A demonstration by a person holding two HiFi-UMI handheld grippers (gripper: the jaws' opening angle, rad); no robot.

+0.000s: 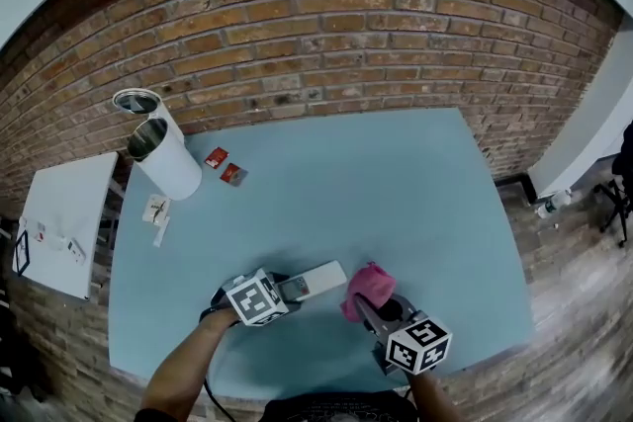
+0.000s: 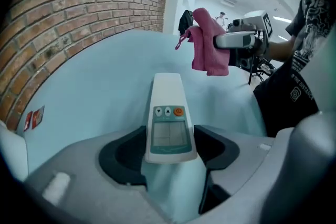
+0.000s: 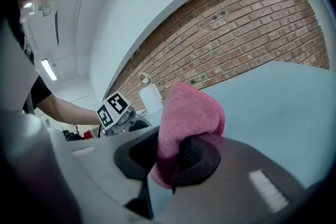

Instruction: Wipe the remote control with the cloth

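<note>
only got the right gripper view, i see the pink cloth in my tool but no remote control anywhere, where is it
Observer: The remote control is clamped by its sides between the jaws of the left tool, with its far end sticking out over the blue table.
Operator: which face is up
Observer: The display and buttons, among them the orange button, face the left gripper view's camera.
Operator: cloth touching it yet
Observer: No. In the left gripper view the cloth hangs in the air beyond the remote control's far end, clear of it.
</note>
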